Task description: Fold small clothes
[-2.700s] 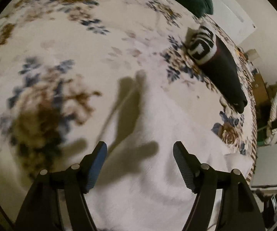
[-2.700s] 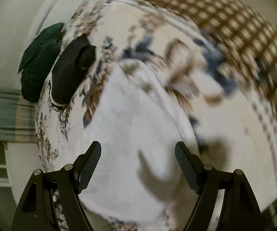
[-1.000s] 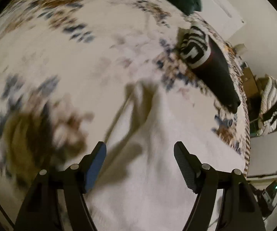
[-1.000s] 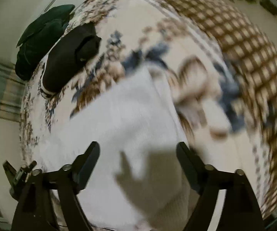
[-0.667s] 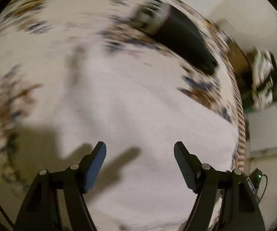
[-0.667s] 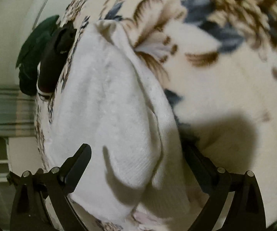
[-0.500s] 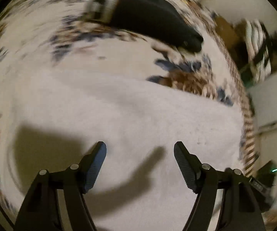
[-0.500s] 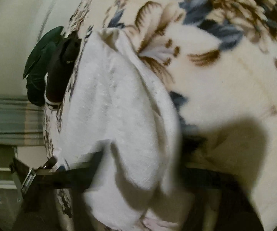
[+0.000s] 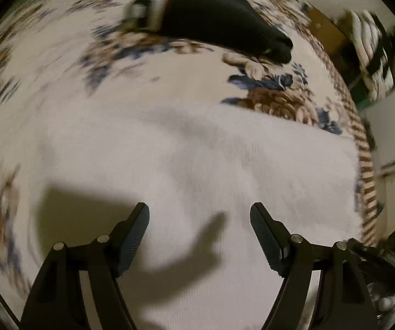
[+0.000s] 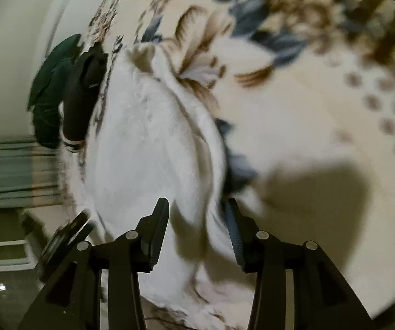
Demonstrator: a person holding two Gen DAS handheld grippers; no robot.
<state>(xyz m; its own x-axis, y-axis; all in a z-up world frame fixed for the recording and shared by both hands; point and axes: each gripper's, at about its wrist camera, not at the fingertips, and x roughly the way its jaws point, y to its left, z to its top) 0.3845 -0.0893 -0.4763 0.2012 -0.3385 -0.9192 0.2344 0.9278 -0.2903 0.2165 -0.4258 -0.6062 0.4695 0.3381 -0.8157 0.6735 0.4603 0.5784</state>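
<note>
On the bed (image 9: 60,88), left tongs (image 9: 199,236) gape above the cloth (image 9: 225,159); right tongs (image 10: 197,231), just reopening, straddle its fold.

I'm seeing the cloth (image 9: 197,165) lying on the bed (image 9: 46,88), the sock (image 9: 219,24) lying beyond it, the cushion (image 10: 52,88) sitting just behind the sock.

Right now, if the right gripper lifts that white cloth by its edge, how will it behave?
The white cloth will probably droop limply: its edge already bunches in soft folds between the right gripper fingers. It looks light. Its knit texture should grip the ribbed pads, so slipping seems unlikely.
</note>
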